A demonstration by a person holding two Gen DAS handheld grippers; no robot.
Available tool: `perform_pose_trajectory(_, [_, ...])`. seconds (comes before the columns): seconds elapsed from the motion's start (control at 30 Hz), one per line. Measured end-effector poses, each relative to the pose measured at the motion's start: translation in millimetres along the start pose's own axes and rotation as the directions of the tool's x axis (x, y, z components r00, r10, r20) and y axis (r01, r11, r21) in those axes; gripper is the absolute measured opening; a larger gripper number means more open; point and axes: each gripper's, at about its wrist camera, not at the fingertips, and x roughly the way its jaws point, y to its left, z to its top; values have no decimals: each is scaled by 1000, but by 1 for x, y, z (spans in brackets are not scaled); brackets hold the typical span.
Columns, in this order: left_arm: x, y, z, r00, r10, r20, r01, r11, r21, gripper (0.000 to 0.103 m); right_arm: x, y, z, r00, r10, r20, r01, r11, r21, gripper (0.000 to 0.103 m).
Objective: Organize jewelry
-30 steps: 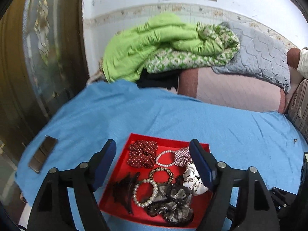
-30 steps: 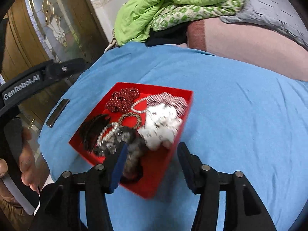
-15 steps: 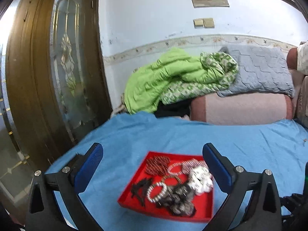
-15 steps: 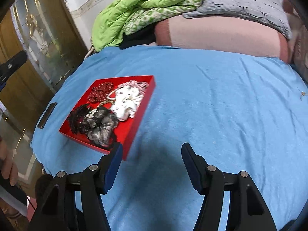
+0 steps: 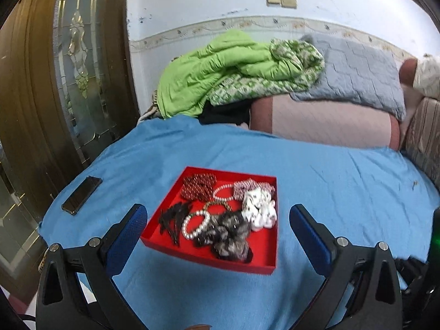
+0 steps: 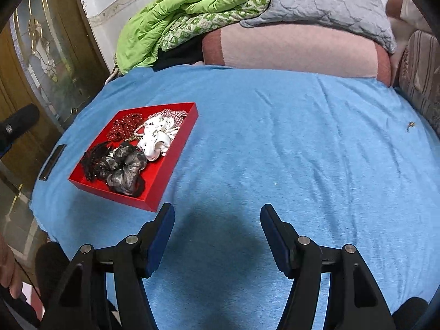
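Note:
A red tray (image 5: 264, 258) lies on the blue cloth and also shows in the right wrist view (image 6: 167, 165). It holds a white dotted scrunchie (image 5: 260, 206), a grey-black scrunchie (image 5: 228, 239), a red beaded piece (image 5: 198, 187), a pearl bracelet (image 5: 196, 224) and a black hair claw (image 5: 173, 220). My left gripper (image 5: 217, 220) is open and empty, held above the tray's near side. My right gripper (image 6: 217, 220) is open and empty over bare cloth, right of the tray.
A dark phone (image 5: 82, 194) lies on the cloth left of the tray. A green jacket (image 5: 220, 74), a grey quilt (image 5: 357, 74) and a pink cushion (image 5: 324, 123) are piled at the back. A glass-panelled door (image 5: 68, 82) stands at the left.
Both grippers pulled back from the tray and opened wider. The right gripper swung right, off the tray onto bare cloth. The left view tilted up, then down again.

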Motion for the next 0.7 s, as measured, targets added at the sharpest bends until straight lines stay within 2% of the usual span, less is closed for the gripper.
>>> perform_pose_trajectory(0.3, [16, -5, -23, 995, -35, -92, 38, 999, 25, 103, -20, 4, 0, 990, -100, 100, 103, 994, -27, 77])
perform_pose_trajectory(0.7, [27, -6, -43, 985, -53, -165, 60, 998, 36, 103, -9, 6, -4, 988, -134, 77, 136, 990, -21, 78])
